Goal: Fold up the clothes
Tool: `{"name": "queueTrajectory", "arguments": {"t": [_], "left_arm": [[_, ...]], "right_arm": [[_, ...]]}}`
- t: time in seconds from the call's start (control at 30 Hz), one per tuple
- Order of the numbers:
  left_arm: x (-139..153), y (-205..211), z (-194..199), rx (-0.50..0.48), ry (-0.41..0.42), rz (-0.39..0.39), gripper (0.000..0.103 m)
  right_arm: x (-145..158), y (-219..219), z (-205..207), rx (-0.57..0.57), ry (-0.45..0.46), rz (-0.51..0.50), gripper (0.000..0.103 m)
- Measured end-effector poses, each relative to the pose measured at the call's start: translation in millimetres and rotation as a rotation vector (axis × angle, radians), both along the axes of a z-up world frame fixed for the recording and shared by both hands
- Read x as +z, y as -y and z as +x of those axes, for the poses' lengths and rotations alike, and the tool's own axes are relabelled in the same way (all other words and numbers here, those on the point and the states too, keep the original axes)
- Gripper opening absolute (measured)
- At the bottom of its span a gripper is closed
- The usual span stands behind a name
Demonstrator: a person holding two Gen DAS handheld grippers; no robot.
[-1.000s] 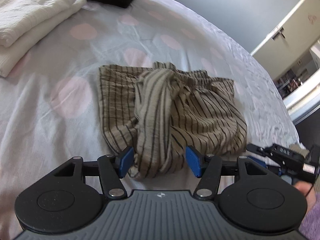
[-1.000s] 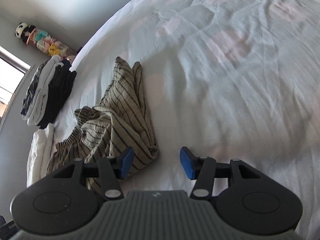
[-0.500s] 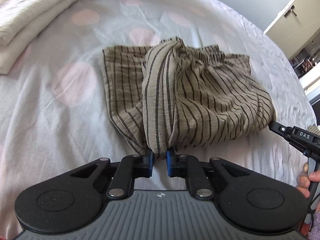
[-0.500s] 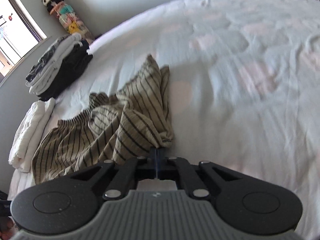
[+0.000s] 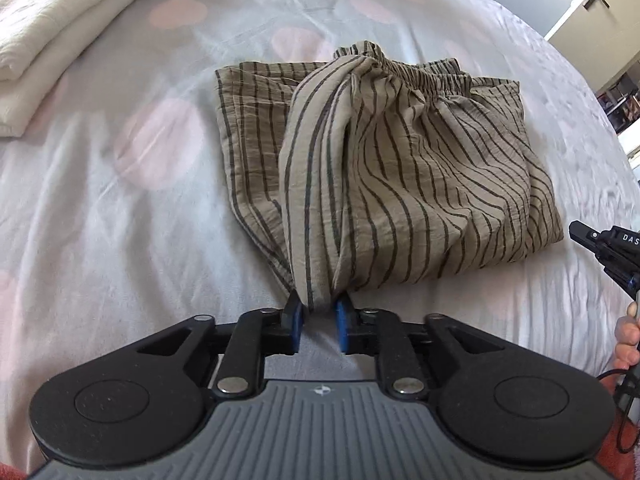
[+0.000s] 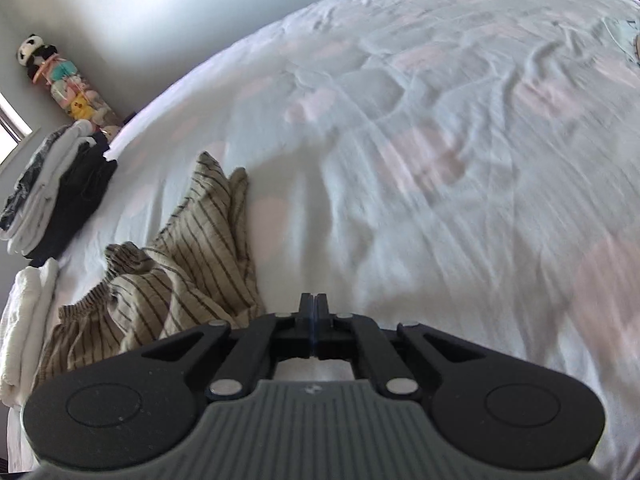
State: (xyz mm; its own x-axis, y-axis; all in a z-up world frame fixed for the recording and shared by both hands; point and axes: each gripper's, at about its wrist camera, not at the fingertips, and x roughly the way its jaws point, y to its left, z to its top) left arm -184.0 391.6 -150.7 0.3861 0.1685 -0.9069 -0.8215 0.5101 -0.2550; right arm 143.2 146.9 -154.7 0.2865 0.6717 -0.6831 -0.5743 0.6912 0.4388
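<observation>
A beige garment with dark stripes and an elastic waistband [image 5: 400, 160] lies crumpled on the bed. My left gripper [image 5: 318, 320] is at its near edge. A rolled fold of the cloth runs into the gap between the blue pads [image 5: 295, 322] and touches both. The jaws are opening. In the right wrist view the striped garment [image 6: 192, 264] lies left of my right gripper [image 6: 314, 312], which is shut with no cloth visible between its pads. The left wrist view shows the right gripper [image 5: 600, 240] just off the garment's right corner.
The white bed sheet with pink spots [image 5: 120, 240] spreads all around. Folded white cloth [image 5: 60, 20] lies at the far left, and a stack of dark and white clothes [image 6: 60, 192] sits beyond it. Plush toys [image 6: 60, 80] stand by the wall. A person's hand [image 5: 628, 340] shows at the right edge.
Both grippers stood open a second ago and have closed. The left closed on the garment's near fold, then widened a little. The right closed beside the garment's corner.
</observation>
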Motion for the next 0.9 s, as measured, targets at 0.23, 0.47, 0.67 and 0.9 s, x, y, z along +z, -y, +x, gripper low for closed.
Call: {"name": "queueTrajectory", "arguments": {"t": [0.23, 0.47, 0.67, 0.9], "left_arm": [[-2, 0, 0, 0.004, -0.037, -0.032, 0.055], [0, 0, -2, 0.004, -0.053, -0.057, 0.044], [37, 0, -29, 0.037, 0.235, -0.026, 0.045], [41, -16, -29, 0.096, 0.38, 0.031, 0.039]], "right_arm": [[8, -4, -8, 0.049, 0.032, 0.07, 0.007], [19, -15, -25, 0.144, 0.104, 0.107, 0.011], [32, -20, -39, 0.221, 0.181, 0.15, 0.026], [31, -41, -58, 0.383, 0.223, 0.139, 0.026]]}}
